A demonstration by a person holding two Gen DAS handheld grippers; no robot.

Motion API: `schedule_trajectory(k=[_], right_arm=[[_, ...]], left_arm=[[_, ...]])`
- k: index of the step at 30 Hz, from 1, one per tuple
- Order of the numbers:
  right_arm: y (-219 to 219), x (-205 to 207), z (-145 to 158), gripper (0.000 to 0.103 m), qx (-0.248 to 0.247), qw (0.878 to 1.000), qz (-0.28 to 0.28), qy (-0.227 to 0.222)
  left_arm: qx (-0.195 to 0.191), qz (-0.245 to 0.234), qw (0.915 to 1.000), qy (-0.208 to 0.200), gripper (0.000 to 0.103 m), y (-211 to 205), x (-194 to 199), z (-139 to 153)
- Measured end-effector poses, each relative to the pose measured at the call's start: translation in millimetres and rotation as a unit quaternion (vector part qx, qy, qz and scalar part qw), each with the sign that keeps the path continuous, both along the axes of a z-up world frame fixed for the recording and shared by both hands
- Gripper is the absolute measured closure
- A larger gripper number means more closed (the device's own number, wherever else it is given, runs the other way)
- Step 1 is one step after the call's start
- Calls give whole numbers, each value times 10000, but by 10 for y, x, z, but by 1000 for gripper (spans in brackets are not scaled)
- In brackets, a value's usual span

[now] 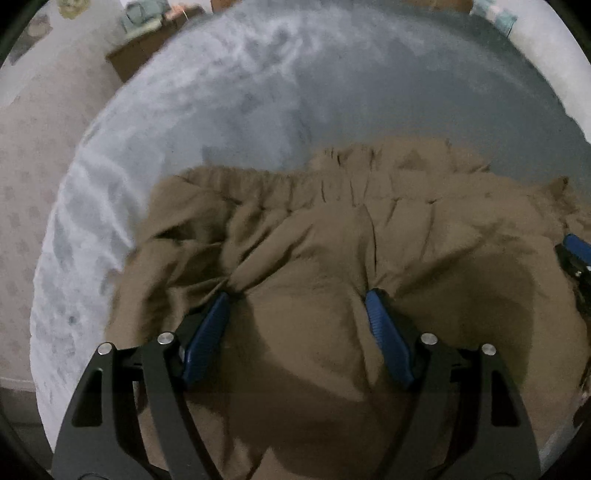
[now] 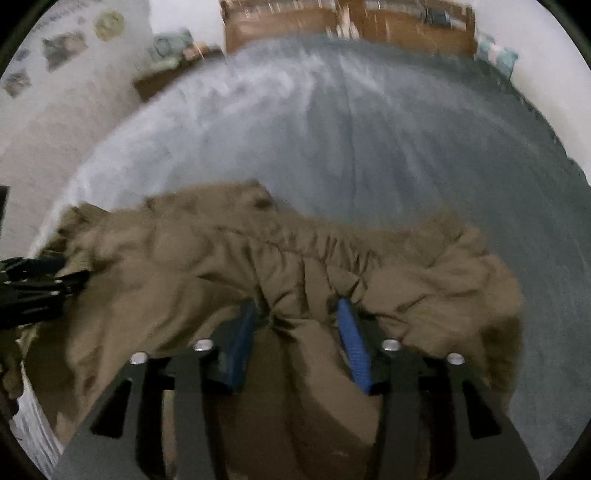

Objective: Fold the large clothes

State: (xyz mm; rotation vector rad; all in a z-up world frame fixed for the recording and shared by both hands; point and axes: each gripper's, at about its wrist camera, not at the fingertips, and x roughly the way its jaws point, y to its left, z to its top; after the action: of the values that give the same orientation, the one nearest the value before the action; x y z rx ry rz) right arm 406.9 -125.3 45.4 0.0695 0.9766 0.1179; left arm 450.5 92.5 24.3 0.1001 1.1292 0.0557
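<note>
A brown garment (image 1: 332,229) with a gathered elastic band lies crumpled on a grey-blue bed (image 1: 258,92). My left gripper (image 1: 299,295) points down onto it. Its blue pads (image 1: 207,332) stand wide apart, a smooth mound of fabric lies between them, and wrinkles run off both tips. In the right wrist view the same garment (image 2: 184,258) spreads across the bed (image 2: 369,147). My right gripper (image 2: 297,306) is open, with a bunched fold of the band between its blue pads (image 2: 354,343). Each gripper shows at the edge of the other view, the right gripper (image 1: 576,254) and the left gripper (image 2: 37,284).
Pale patterned floor (image 1: 44,147) runs along the bed's left side. A low wooden cabinet (image 1: 136,62) with items on top stands at the far left. A wooden headboard (image 2: 351,26) closes the far end. Bare bedding stretches beyond the garment.
</note>
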Motion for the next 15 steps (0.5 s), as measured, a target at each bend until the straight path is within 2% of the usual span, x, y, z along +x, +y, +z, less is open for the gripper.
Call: schedule_trajectory(k=[3, 7, 11, 15], right_arm=[[-242, -402, 245, 43, 162, 9977, -165, -636], [-571, -890, 317, 43, 297, 9936, -397, -1018], [-737, -1346, 149, 43, 73, 9904, -538, -1267], [-815, -1472, -109, 43, 201, 9918, -658, -1078]], left_arm=[[-14, 101, 9982, -590, 21, 186, -462, 218], [19, 344, 9940, -1037, 20, 465, -1050, 322], [-102, 641, 9920, -1080, 20, 729, -1248, 272], [-130, 793, 9933, -827, 19, 793, -1300, 16]])
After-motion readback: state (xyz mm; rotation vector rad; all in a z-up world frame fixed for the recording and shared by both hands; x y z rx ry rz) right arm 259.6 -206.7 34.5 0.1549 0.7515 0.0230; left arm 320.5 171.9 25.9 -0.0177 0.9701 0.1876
